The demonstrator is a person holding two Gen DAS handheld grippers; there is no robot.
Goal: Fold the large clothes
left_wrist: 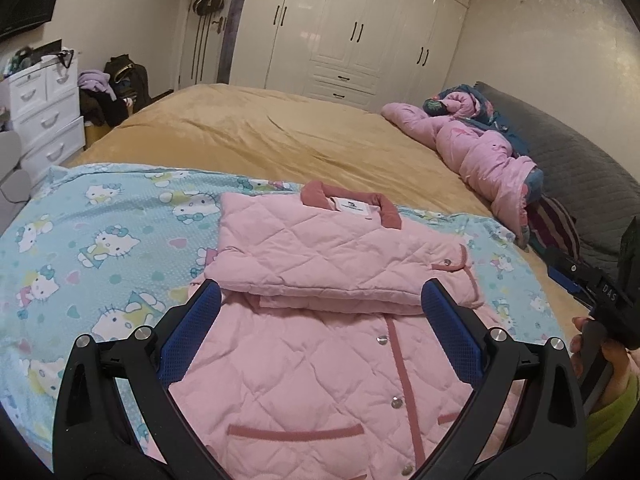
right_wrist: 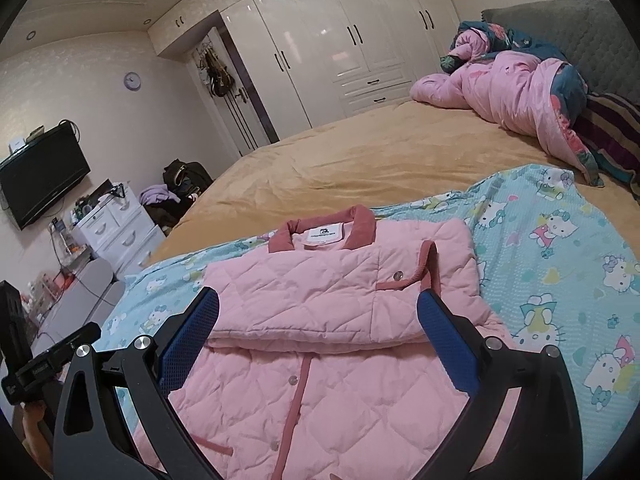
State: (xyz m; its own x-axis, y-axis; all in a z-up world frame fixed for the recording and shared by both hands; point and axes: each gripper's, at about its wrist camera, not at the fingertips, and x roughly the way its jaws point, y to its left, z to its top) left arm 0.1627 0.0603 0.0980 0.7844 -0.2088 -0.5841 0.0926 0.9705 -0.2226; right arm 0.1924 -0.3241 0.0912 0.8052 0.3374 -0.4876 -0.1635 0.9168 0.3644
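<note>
Jaws wide apart above half-folded pink jacket [left_wrist: 320, 264].

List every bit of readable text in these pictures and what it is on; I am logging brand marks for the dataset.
"DAS": white letters on the black body of the right gripper, seen in the left wrist view; it may be cut off.
Neck label of the pink quilted jacket: a small logo and a line of print, too small to read in either view.
Left gripper body: faint print, blurred, unreadable.
</note>
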